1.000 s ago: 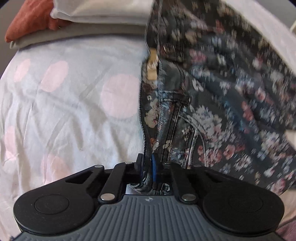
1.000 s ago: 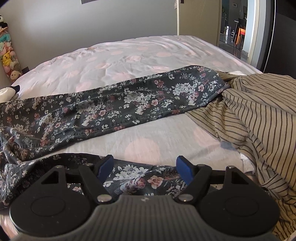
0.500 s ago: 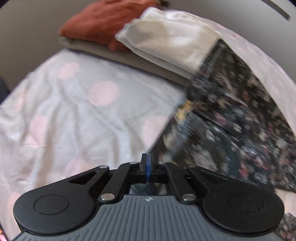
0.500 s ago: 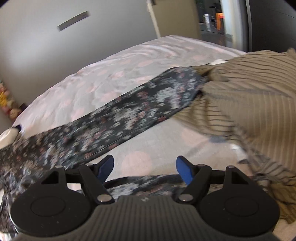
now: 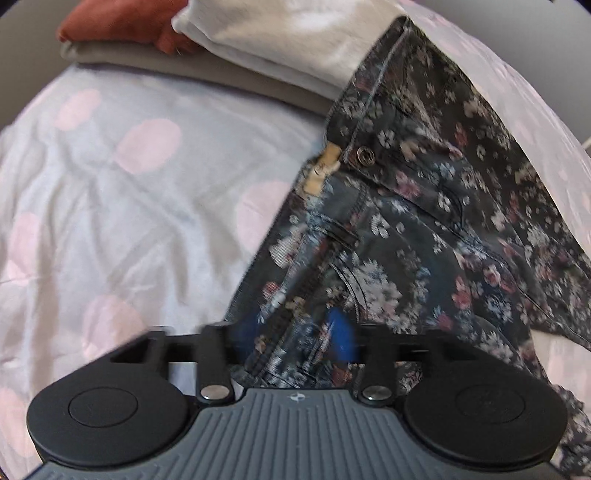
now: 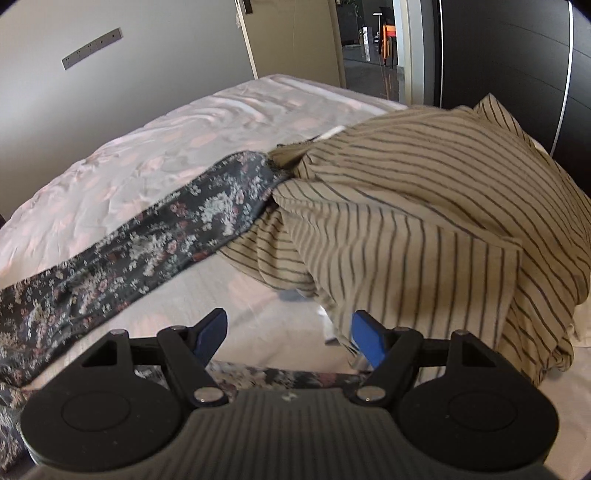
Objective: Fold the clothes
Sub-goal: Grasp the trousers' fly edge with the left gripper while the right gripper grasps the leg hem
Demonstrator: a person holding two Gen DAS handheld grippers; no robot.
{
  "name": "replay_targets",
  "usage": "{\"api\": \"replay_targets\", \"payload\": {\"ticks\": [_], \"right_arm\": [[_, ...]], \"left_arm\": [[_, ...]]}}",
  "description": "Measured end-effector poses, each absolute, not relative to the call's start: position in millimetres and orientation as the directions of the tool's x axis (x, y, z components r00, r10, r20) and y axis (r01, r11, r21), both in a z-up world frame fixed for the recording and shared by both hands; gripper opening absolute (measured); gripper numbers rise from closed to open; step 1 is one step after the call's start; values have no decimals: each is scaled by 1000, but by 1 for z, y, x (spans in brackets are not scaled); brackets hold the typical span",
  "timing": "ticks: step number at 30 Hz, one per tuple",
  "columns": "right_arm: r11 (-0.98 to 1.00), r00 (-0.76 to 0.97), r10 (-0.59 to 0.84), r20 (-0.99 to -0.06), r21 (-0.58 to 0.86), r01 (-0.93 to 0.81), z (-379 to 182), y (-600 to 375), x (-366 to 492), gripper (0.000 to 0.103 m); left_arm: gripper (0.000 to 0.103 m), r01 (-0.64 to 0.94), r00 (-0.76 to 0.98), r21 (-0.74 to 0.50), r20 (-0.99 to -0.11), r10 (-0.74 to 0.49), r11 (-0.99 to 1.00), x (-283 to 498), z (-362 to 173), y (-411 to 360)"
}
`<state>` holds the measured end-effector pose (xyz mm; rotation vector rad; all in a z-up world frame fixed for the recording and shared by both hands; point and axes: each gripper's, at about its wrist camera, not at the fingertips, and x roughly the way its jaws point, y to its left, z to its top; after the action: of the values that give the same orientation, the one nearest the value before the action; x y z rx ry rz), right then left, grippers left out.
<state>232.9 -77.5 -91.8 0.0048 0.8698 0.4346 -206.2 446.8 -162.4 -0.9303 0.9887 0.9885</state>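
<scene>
Dark floral trousers (image 5: 424,221) lie on the bed, their waistband end under my left gripper (image 5: 293,332). Its jaws are opening, and the waistband edge sits loose between the blue pads (image 5: 341,332). In the right wrist view one trouser leg (image 6: 166,251) runs across the bed, its end tucked under a beige striped garment (image 6: 424,221). My right gripper (image 6: 288,336) hovers open with nothing between its fingers, just left of the striped heap. Another strip of floral cloth shows below it.
Folded clothes are stacked at the top of the left wrist view: a rust-red piece (image 5: 118,22), a white one (image 5: 280,44) and a grey one (image 5: 221,74). The sheet (image 5: 129,203) is pale with pink dots. Beyond the bed are a doorway (image 6: 373,48) and dark wardrobe panels (image 6: 517,55).
The left jaws, earlier shut on the waistband, have spread apart and the trousers lie settled. The right gripper has swung right toward the striped garment, still open.
</scene>
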Motion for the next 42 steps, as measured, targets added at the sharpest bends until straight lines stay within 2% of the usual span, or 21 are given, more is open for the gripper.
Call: {"api": "replay_targets", "payload": {"ticks": [4, 9, 10, 13, 16, 20, 24, 29, 35, 38, 39, 41, 42], "right_arm": [[907, 526, 374, -764, 182, -380, -103, -84, 233, 77], [884, 455, 410, -790, 222, -411, -113, -85, 236, 77], [878, 439, 419, -795, 231, -420, -114, -85, 237, 77], [861, 393, 435, -810, 247, -444, -119, -84, 238, 76], [877, 381, 394, -836, 218, -429, -125, -86, 240, 75], [915, 359, 341, -869, 219, -339, -139, -104, 246, 73], [917, 321, 364, -874, 277, -288, -152, -118, 248, 69], [872, 316, 411, -855, 267, -410, -136, -87, 255, 68], [685, 232, 315, -920, 52, -726, -141, -28, 273, 67], [590, 192, 251, -949, -8, -807, -153, -22, 278, 66], [576, 179, 232, -956, -13, -817, -158, -22, 279, 64], [578, 151, 222, -963, 5, -816, -167, -23, 282, 53], [588, 130, 223, -966, 27, -808, -171, -24, 283, 32]], "left_arm": [[53, -968, 159, -131, -979, 124, 213, -206, -182, 458], [53, -969, 92, -65, -990, 105, 237, -194, -192, 459], [51, -966, 73, -43, -991, 111, 255, -191, -193, 457], [35, -953, 18, 26, -990, 142, 301, -180, -194, 451], [25, -946, -5, 58, -986, 165, 318, -176, -194, 447], [23, -945, -11, 66, -985, 172, 319, -174, -195, 445], [23, -941, -29, 86, -984, 176, 328, -171, -196, 442], [22, -932, -54, 116, -981, 185, 344, -165, -198, 438], [22, -933, -49, 110, -982, 182, 342, -167, -200, 435], [22, -933, -50, 112, -981, 185, 341, -167, -200, 434], [22, -933, -51, 112, -981, 185, 341, -167, -201, 433], [22, -933, -51, 113, -981, 185, 342, -167, -201, 432], [22, -933, -51, 113, -981, 185, 342, -167, -202, 432]]}}
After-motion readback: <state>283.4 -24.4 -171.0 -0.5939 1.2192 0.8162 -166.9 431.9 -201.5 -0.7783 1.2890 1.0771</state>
